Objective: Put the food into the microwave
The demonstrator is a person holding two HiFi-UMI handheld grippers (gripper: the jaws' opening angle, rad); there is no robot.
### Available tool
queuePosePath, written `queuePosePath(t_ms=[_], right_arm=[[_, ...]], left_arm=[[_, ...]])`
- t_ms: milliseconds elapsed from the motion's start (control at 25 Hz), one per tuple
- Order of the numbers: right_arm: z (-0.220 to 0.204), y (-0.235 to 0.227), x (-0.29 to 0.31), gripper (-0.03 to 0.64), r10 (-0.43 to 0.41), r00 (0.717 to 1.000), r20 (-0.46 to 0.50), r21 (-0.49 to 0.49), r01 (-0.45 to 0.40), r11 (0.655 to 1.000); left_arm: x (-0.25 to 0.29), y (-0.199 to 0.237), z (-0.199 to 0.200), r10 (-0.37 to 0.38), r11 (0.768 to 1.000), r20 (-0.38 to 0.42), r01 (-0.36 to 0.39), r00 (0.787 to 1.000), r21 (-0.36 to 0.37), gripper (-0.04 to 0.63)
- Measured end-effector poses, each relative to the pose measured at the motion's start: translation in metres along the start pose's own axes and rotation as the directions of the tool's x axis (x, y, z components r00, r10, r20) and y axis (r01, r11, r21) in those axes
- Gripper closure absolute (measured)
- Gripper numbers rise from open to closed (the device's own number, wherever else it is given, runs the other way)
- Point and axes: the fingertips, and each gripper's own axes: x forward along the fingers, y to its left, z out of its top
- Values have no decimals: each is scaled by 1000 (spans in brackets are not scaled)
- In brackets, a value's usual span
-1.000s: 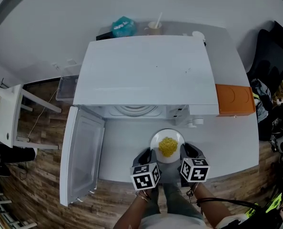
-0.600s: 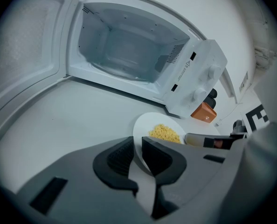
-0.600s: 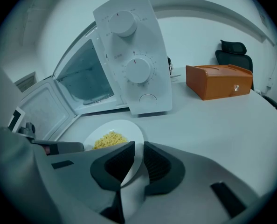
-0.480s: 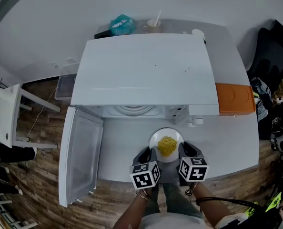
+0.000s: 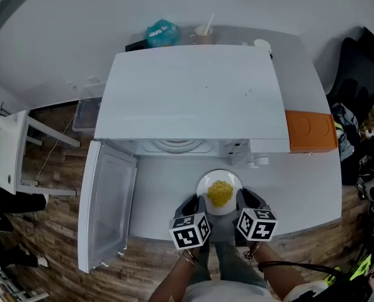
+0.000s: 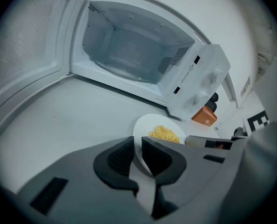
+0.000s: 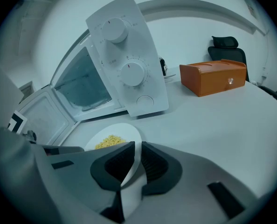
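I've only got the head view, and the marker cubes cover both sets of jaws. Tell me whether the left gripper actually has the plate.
Observer: Yes. In the left gripper view, the left gripper is shut on the plate, with the rim pinched between the pads.
Operator: Now check the right one.
Observer: The right gripper view shows the same thing: the right gripper is clamped on the plate's opposite rim.
Operator: Look into the oven for me.
Observer: The left gripper view looks straight into the microwave. I see no dish inside the cavity.
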Motion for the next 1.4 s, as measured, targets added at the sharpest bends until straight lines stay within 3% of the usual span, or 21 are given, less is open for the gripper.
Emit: queuePosePath(t_ms=[880, 1400], right_arm=[[10, 64, -22, 568, 78, 996, 38, -92, -75, 993], [2, 90, -24, 568, 107, 994, 32, -115, -102, 988]], left_arm=[[-63, 30, 12, 39, 996, 100, -31, 994, -83, 541], [-82, 50, 10, 61, 993, 119, -49, 991, -107, 541]])
